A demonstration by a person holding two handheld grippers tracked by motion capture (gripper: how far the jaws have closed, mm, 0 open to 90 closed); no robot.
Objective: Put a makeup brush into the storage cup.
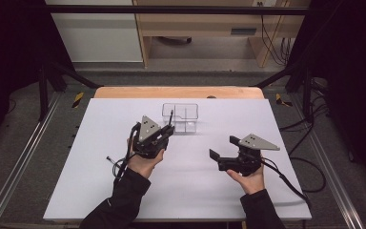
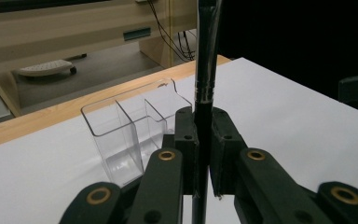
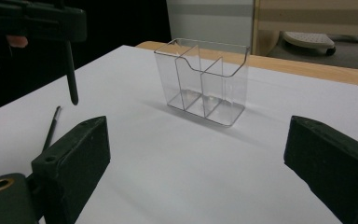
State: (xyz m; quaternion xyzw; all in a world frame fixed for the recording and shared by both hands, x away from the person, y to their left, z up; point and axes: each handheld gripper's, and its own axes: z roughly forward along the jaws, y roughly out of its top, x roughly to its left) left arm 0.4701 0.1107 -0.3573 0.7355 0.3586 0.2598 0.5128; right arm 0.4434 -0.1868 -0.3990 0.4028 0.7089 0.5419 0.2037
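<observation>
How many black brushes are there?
2: one brush stands upright, clamped in the left gripper near the clear holder; another brush lies on the table, beside the left hand.

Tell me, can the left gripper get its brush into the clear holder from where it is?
Probably yes. The left gripper holds the brush upright, right beside the clear holder, whose top is open. Nothing stands between them; the right gripper sits well off to the side.
</observation>
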